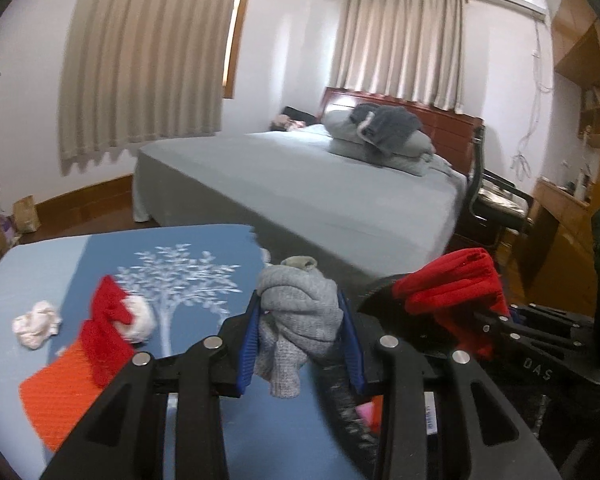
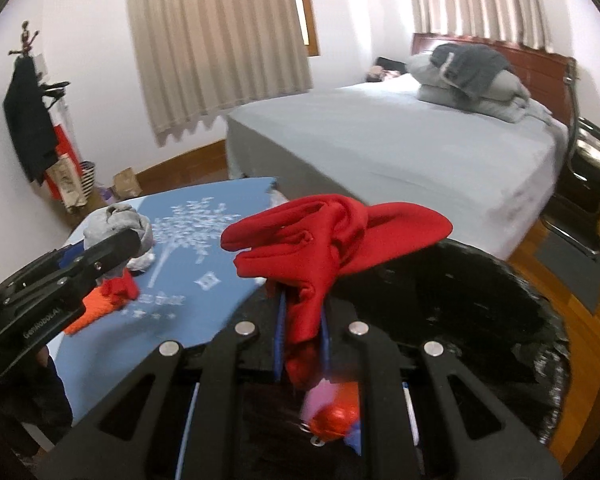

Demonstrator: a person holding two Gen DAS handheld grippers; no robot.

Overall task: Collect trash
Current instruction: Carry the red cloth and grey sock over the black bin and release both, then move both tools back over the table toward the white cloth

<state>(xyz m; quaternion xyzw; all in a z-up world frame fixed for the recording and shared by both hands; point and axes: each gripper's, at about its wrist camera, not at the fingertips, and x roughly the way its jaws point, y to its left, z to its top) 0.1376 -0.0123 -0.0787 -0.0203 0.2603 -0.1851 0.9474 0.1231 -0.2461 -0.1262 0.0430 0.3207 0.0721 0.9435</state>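
Observation:
My left gripper (image 1: 300,320) is shut on a grey knitted sock (image 1: 296,316) and holds it above the right edge of the blue table (image 1: 204,248). My right gripper (image 2: 302,304) is shut on a red cloth (image 2: 328,236) above a black-lined trash bin (image 2: 480,300). In the bin lie a red foil ball (image 2: 334,420) and a pink scrap. On the table lie a crumpled white tissue (image 1: 36,324), a second white wad (image 1: 142,320), a red cloth (image 1: 106,328) and an orange mat (image 1: 60,392). The left gripper and grey sock also show in the right wrist view (image 2: 116,224).
A bed with a grey sheet (image 1: 320,184) stands right behind the table and bin. An office chair (image 1: 496,200) and wooden desk (image 1: 560,208) are at the right. Paper bags (image 2: 126,184) and a coat rack (image 2: 28,120) stand by the left wall.

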